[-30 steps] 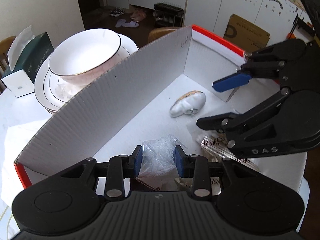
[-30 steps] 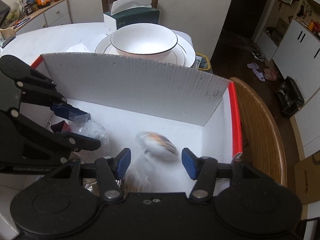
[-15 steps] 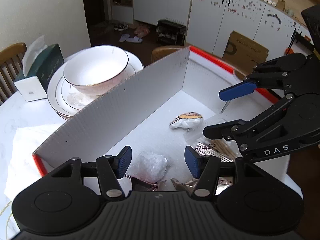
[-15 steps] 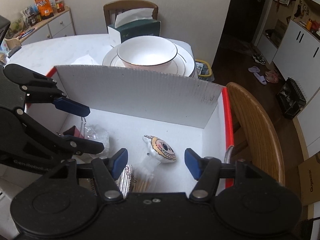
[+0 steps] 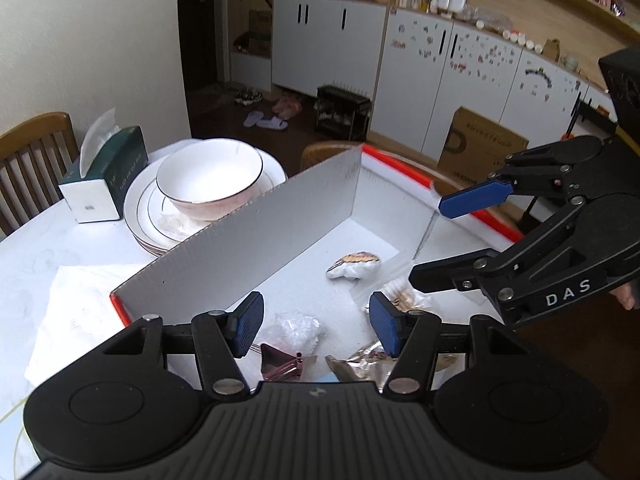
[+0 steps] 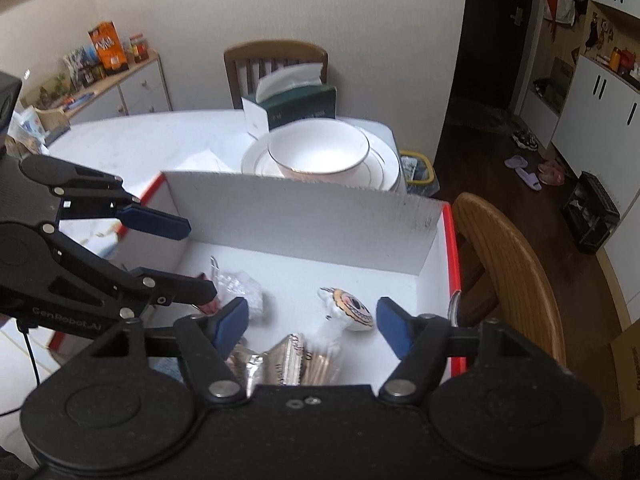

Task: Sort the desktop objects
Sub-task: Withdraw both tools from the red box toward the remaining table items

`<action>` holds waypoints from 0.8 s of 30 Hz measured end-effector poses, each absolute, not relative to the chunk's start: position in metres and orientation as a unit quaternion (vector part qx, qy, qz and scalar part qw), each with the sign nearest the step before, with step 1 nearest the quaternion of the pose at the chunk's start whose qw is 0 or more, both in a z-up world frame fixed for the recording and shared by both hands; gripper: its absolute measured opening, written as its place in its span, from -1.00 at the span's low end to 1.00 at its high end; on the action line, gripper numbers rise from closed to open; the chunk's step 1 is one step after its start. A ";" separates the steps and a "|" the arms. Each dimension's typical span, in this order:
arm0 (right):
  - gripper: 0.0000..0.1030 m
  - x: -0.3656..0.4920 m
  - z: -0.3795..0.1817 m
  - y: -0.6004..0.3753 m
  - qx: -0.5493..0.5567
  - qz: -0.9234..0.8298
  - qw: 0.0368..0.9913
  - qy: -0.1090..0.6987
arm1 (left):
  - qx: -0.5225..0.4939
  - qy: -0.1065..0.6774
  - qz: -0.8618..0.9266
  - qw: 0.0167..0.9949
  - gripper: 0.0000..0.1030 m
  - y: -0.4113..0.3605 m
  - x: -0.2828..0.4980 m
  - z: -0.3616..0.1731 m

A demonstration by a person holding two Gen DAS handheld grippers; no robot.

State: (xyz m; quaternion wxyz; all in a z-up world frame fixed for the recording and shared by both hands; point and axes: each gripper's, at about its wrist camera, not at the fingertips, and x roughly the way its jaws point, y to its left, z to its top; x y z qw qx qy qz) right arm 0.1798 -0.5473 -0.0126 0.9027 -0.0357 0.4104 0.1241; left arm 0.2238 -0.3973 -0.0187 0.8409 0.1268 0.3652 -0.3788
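Observation:
A white cardboard box with red edges sits on the table. Inside lie a clear plastic bag, a painted white ceramic piece, a pack of toothpicks, a pink binder clip and a foil wrapper. My left gripper is open and empty above the bag. My right gripper is open and empty above the ceramic piece. Each gripper shows in the other's view, the right and the left.
A white bowl on stacked plates and a green tissue box stand beyond the box. A white napkin lies left of it. Wooden chairs stand at the table's edge.
My left gripper opened and let go of the plastic bag, which now lies in the box. Both grippers have risen up and back from the box.

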 end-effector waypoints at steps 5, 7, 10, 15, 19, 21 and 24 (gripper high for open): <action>0.51 0.167 -0.003 -0.543 -0.029 0.125 0.912 0.391 | 0.113 0.349 -0.381 0.849 0.11 -0.383 0.209 -0.008; 0.55 0.162 0.001 -0.540 -0.025 0.125 0.915 0.383 | 0.108 0.342 -0.380 0.853 0.11 -0.376 0.203 -0.004; 0.65 0.154 0.006 -0.534 -0.018 0.122 0.920 0.373 | 0.098 0.331 -0.379 0.859 0.26 -0.364 0.193 0.002; 0.76 0.138 0.014 -0.520 -0.010 0.117 0.927 0.356 | 0.085 0.312 -0.380 0.866 0.42 -0.339 0.175 0.011; 0.77 0.127 0.018 -0.505 0.000 0.113 0.930 0.349 | 0.070 0.305 -0.374 0.873 0.45 -0.315 0.164 0.015; 0.77 0.121 0.020 -0.496 0.001 0.112 0.932 0.344 | 0.066 0.301 -0.374 0.875 0.46 -0.302 0.159 0.017; 0.80 0.115 0.023 -0.481 0.007 0.114 0.934 0.339 | 0.061 0.293 -0.372 0.879 0.50 -0.282 0.150 0.020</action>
